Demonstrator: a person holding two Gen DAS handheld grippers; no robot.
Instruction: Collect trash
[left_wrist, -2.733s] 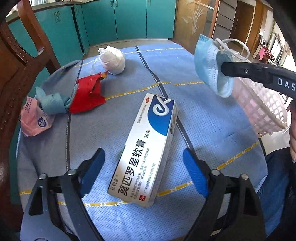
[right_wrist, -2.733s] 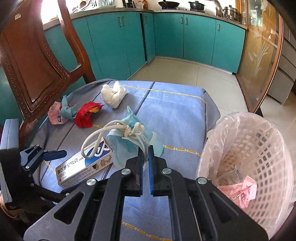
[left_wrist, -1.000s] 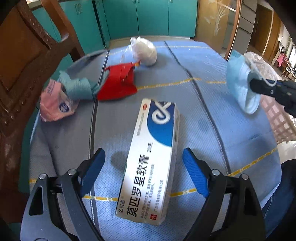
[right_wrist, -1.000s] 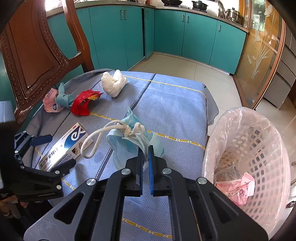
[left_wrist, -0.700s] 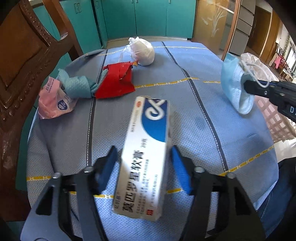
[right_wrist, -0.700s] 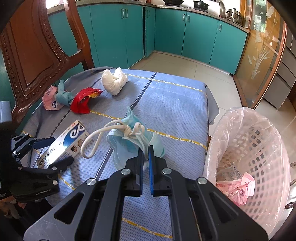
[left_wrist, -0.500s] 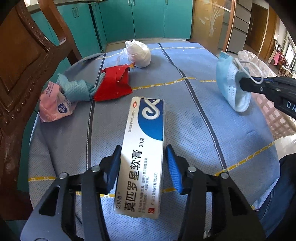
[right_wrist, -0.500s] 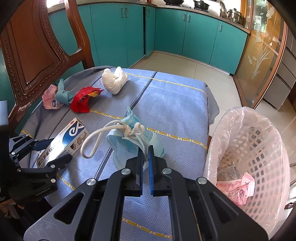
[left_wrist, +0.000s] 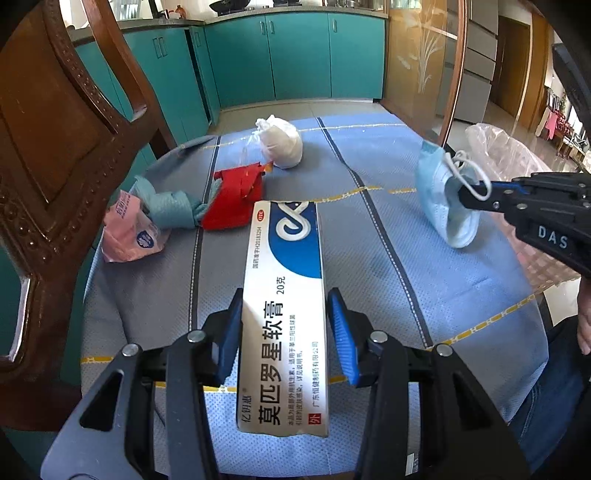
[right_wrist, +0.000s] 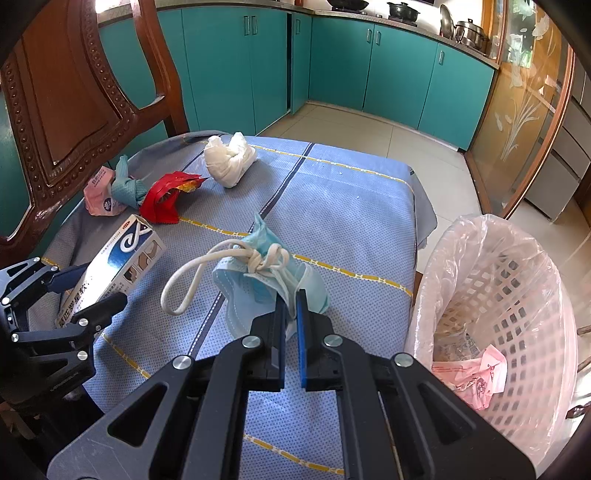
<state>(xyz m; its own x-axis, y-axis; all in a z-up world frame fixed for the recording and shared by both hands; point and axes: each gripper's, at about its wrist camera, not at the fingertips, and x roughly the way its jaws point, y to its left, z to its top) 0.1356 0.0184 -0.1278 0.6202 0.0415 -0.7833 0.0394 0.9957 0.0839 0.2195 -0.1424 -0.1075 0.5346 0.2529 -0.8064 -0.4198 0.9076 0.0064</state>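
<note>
My left gripper (left_wrist: 284, 332) clamps the medicine box (left_wrist: 284, 314); my right gripper (right_wrist: 290, 306) pinches a face mask (right_wrist: 258, 288) beside the lined basket (right_wrist: 517, 295) holding pink wrappers (right_wrist: 472, 373).

Between the left fingers (left_wrist: 341, 328) a glossy cardboard box (left_wrist: 284, 314); the worktop (left_wrist: 388, 240) wears woven cloth (matt, dotted).

Teal cabinets (right_wrist: 391, 70); pale tiled floor (right_wrist: 373, 136); carved wooden chair (right_wrist: 74, 92); daylight

Blue-clothed table (right_wrist: 351, 206) bearing 4 scraps (right_wrist: 162, 199).
</note>
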